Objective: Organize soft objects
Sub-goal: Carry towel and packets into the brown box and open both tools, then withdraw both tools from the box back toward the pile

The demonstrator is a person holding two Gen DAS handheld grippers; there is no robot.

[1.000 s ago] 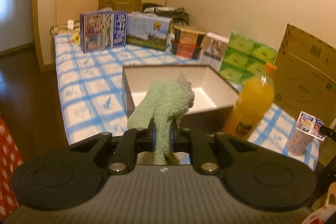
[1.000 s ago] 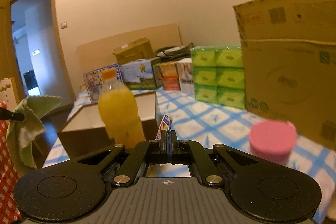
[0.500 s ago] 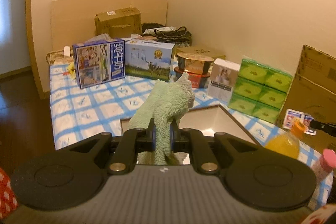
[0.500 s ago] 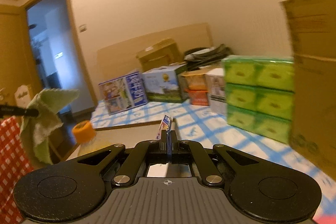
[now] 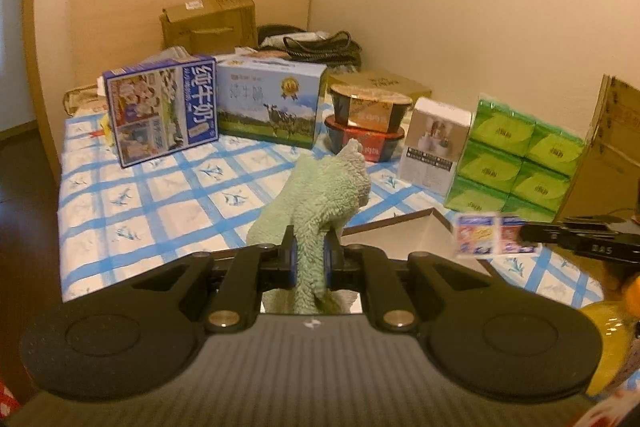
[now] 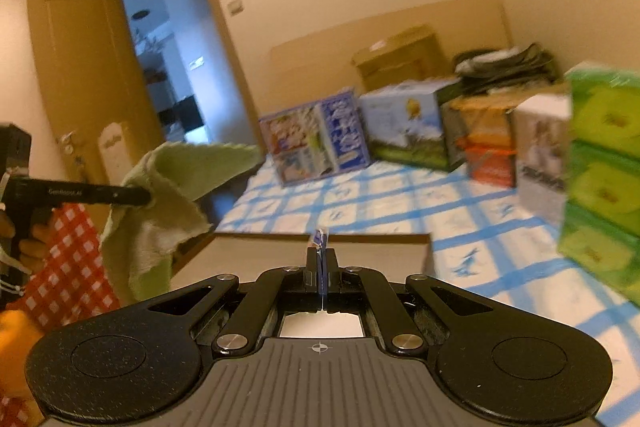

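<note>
Your left gripper (image 5: 311,259) is clamped on the green towel (image 5: 320,195), which stands up between its fingers and hangs in the air over the near edge of the open box (image 5: 424,231); your right gripper (image 6: 321,263) is pinched tight on a thin flat packet (image 5: 494,237), held edge-on over the same box. The box sits on the blue-checked cloth (image 5: 168,203), with the milk cartons (image 5: 164,107) and green tissue packs (image 5: 516,159) well beyond it

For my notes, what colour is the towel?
Pale green towel, clearest in the left wrist view.
</note>
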